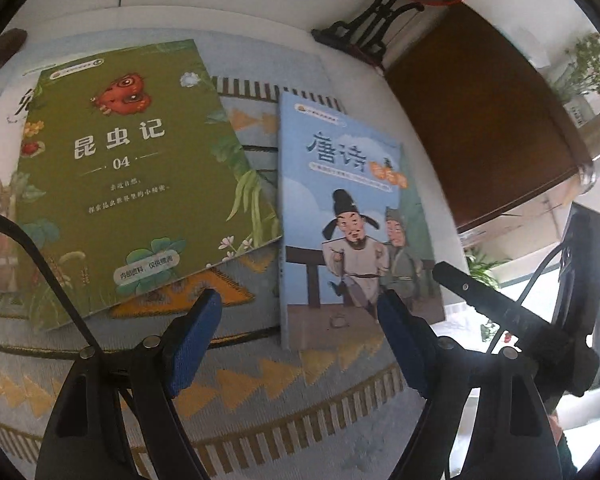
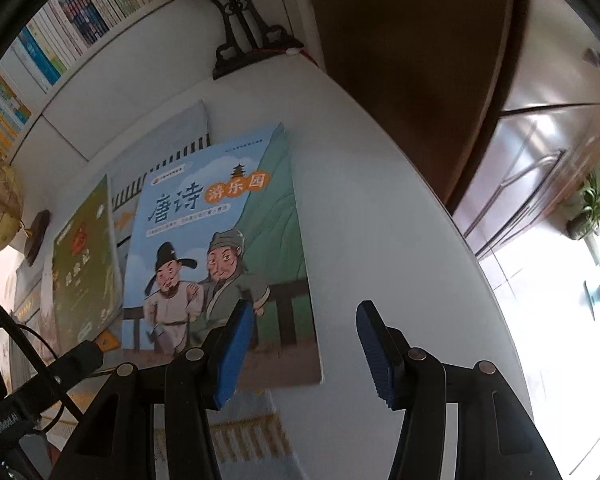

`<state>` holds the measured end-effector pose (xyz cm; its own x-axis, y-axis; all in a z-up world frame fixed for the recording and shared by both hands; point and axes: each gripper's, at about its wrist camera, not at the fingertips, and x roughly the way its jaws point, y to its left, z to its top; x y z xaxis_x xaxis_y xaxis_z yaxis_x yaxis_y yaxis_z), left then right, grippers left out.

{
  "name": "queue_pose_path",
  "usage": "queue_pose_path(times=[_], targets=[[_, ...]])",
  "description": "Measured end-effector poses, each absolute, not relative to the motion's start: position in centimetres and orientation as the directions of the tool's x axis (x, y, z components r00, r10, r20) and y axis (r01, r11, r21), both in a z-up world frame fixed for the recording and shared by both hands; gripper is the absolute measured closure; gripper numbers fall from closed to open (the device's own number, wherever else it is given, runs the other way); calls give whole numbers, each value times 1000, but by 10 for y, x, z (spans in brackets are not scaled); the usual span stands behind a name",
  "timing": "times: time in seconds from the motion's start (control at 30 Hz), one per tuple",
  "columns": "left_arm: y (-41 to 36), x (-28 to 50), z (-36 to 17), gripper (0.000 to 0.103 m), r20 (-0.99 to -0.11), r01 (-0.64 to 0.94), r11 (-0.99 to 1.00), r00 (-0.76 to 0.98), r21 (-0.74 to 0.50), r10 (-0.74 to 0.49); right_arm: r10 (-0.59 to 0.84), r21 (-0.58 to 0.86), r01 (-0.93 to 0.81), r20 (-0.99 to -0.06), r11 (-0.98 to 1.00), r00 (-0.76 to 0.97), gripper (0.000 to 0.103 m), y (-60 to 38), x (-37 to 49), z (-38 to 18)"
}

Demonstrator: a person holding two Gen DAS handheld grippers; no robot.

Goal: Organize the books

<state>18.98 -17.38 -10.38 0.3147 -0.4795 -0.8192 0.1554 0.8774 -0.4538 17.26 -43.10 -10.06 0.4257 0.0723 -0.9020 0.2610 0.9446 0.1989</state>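
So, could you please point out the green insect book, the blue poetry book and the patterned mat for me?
green insect book point(image 1: 140, 184): left wrist view, middle of its cover.
blue poetry book point(image 2: 220, 256): right wrist view, middle of its cover.
patterned mat point(image 1: 284, 392): left wrist view, bare zigzag border.

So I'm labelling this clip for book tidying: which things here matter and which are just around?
For the job:
- green insect book
- blue poetry book with two cartoon men

Just lying about:
- patterned woven mat
- black ornate stand
- shelved books
- potted plant
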Motion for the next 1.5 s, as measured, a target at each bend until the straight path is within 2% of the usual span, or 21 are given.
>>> queue_pose_path(times=[0.3, 0.5, 1.17, 1.37, 1.5], targets=[[-188, 179, -109, 24, -860, 114, 930, 356, -350, -367, 94, 190, 196, -905, 962, 415, 51, -435, 191, -114], [-194, 178, -108, 24, -861, 110, 938, 373, -329, -345, 104, 184, 161, -907, 970, 409, 51, -433, 200, -115], [-205, 188, -116, 24, -859, 115, 936, 372, -332, -351, 138, 181, 77, -910, 980, 391, 51, -413, 210, -117], [-215, 185, -118, 22, -821, 188, 884, 327, -428, -467, 139, 168, 42, -912, 985, 386, 49, -406, 205, -116], [-219, 172, -118, 23, -831, 209, 892, 327, -401, -451, 124, 137, 5, -915, 991, 383, 49, -398, 196, -112]])
